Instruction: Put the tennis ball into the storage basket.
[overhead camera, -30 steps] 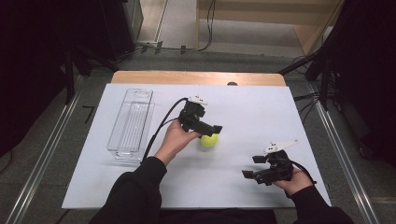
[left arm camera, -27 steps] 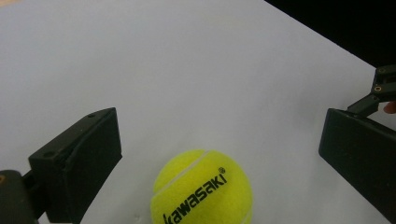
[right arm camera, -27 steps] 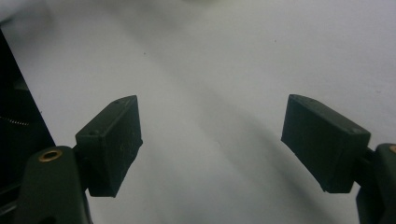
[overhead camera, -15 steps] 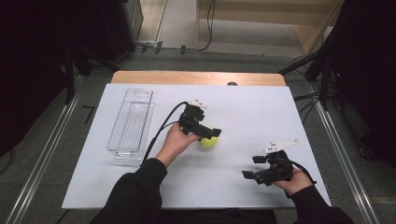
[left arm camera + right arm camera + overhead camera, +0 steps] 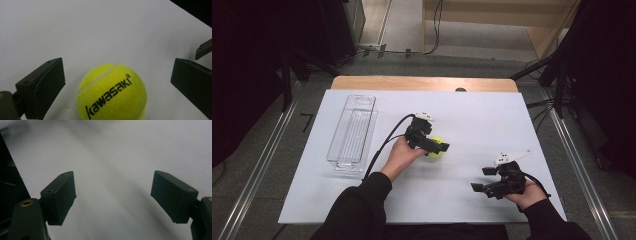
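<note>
Little moved since half second ago: my left tongs (image 5: 117, 75) still spread wide astride fuzzy yellow tennis ball (image 5: 112, 93), no contact. Ball sits mid white tabletop (image 5: 472, 112). My right tongs (image 5: 112, 197) gape, empty. Far left: clear ribbed plastic tray (image 5: 352, 132).

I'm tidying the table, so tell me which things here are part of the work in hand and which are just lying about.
In use:
tennis ball, between the open jaws of the left gripper, untouched

Lying about:
clear plastic tray, empty, at the table's left
right gripper, open over bare table
</note>
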Motion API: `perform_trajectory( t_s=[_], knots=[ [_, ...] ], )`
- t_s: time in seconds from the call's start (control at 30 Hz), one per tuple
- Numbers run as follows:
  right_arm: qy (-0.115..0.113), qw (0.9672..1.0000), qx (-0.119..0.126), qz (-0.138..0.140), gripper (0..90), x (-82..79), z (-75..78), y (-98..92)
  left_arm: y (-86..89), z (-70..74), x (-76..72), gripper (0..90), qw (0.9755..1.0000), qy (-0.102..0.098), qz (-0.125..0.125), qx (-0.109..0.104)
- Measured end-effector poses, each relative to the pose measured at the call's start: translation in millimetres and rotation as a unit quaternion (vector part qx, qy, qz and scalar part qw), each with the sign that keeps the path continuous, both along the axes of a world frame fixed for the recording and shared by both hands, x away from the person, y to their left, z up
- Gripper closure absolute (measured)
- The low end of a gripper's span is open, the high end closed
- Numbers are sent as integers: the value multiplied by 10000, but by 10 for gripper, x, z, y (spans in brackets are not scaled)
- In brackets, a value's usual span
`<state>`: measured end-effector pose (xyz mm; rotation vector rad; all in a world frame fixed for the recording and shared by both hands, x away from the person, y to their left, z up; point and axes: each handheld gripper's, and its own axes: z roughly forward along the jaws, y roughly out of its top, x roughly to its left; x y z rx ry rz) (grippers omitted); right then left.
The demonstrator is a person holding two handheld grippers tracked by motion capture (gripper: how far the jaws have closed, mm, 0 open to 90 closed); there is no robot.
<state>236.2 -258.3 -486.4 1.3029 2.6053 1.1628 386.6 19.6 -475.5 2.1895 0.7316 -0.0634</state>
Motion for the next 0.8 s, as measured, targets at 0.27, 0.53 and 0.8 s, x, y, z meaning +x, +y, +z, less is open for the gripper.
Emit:
perform_trajectory(
  t_s=[0.27, 0.53, 0.8],
  knots=[
    [3, 10000, -10, -8, 181, -4, 4, -11, 16, -105, -31, 0, 9999, 90, 28, 93],
    [-1, 10000, -13, 0, 180, -5, 4, -8, 12, -230, -35, 0, 9997, 144, 44, 184],
    [-4, 10000, -16, -1, 181, -7, 6, -8, 17, -309, -43, 0, 9995, 148, 51, 290]
  ],
)
